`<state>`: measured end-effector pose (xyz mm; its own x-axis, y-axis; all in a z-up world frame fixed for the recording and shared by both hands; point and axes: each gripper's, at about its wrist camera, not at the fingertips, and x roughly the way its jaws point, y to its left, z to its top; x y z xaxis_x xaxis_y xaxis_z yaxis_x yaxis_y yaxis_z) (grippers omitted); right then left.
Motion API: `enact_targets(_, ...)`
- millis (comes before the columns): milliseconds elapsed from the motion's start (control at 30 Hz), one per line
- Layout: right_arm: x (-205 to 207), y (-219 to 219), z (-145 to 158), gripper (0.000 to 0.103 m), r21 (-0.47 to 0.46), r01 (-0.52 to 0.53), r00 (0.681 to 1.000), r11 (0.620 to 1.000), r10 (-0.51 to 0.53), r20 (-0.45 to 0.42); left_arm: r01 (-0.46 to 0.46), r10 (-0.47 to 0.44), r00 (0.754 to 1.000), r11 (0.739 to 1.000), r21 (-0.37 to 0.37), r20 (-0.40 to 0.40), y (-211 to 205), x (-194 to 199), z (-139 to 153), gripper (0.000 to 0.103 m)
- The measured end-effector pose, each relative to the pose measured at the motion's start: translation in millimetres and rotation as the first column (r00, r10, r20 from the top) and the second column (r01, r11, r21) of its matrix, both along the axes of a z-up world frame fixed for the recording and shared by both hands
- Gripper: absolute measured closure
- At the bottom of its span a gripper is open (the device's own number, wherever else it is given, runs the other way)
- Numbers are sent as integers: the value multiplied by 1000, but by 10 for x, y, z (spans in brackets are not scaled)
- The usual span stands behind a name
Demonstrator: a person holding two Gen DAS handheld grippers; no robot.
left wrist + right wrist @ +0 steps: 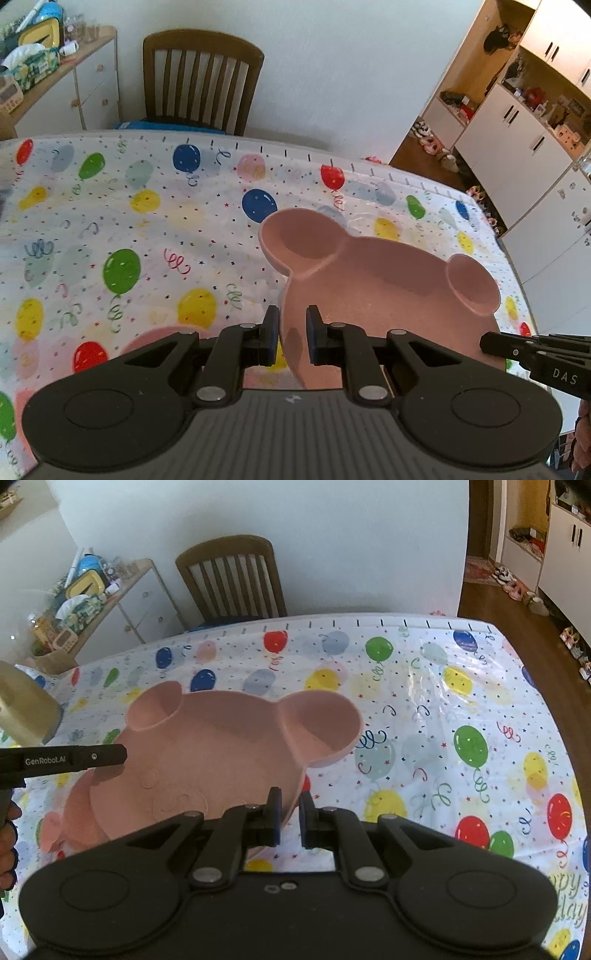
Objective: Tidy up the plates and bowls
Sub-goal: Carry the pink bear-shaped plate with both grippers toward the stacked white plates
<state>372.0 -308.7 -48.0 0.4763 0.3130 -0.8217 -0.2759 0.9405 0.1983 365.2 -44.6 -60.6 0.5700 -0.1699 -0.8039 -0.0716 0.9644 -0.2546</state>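
A pink bear-shaped plate (373,291) (221,753) with two round ear cups hangs tilted above the balloon tablecloth, held from both sides. My left gripper (291,321) is shut on its left rim, which runs between the blue pads. My right gripper (290,802) is shut on the opposite rim. Each gripper shows in the other's view: the right gripper (489,344) at the plate's right edge, the left gripper (120,755) at its left edge. A second pink plate (75,814) (147,341) lies on the cloth below, mostly hidden.
A gold-coloured object (26,709) stands at the table's left. A wooden chair (201,79) (232,579) is at the far edge, with a cluttered sideboard (55,74) beside it. White cabinets (517,147) and shoes line the floor at the right.
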Motion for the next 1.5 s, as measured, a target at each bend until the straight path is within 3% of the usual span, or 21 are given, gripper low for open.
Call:
enact_targets(333,-563,141,309,95,37,-43,999,998,42,22,-20,19,999,1000,10,38,210,-700,375,88)
enact_targets(633,-1131,431,418,95,45,-92,995,995,91,33,-51,51,999,998,22,20,505,-1401,469,88)
enact_targets(1100,-1963,1035,330,95,28,-182,983,983,182,1,-113,114,993,994,9,-11,1091,-2432,395,88)
enact_targets(1500,-2281,1492,63,95,0,-264,964,965,264,-28,-195,195,979,981,4,-60,1433,-2948,80,88)
